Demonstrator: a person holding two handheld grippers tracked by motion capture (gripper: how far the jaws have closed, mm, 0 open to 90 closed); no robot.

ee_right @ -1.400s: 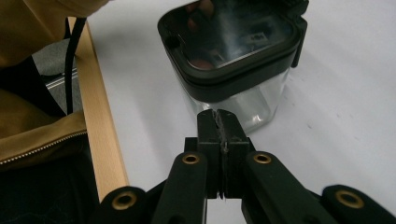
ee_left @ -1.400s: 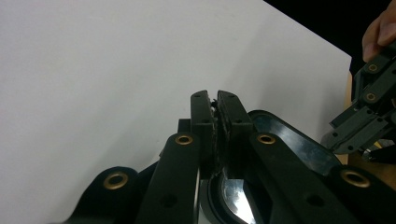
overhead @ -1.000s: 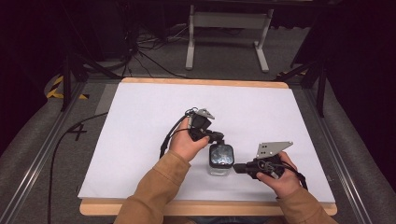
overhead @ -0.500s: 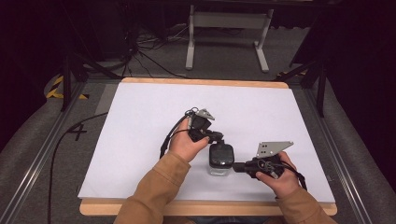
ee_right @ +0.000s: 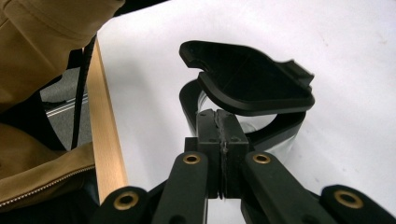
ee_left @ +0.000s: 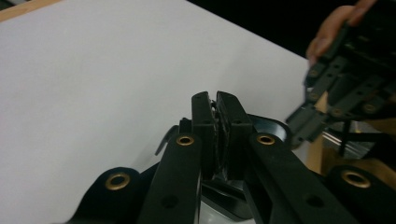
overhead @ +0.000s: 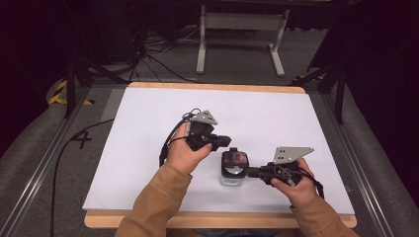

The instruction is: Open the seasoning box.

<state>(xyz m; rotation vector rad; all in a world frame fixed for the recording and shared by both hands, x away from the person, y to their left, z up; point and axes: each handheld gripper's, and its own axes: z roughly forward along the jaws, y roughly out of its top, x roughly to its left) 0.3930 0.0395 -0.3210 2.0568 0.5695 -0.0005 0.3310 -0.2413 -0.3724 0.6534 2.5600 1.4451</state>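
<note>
Container (overhead: 233, 168) at right tool's (overhead: 254, 172) tip

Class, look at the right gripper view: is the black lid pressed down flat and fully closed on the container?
No: the black lid is tilted up, leaving a gap above the container rim.

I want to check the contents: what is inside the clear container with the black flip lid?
The lid, partly raised, covers most of the container mouth. Through the gap only clear wall shows; any contents are hidden.
</note>
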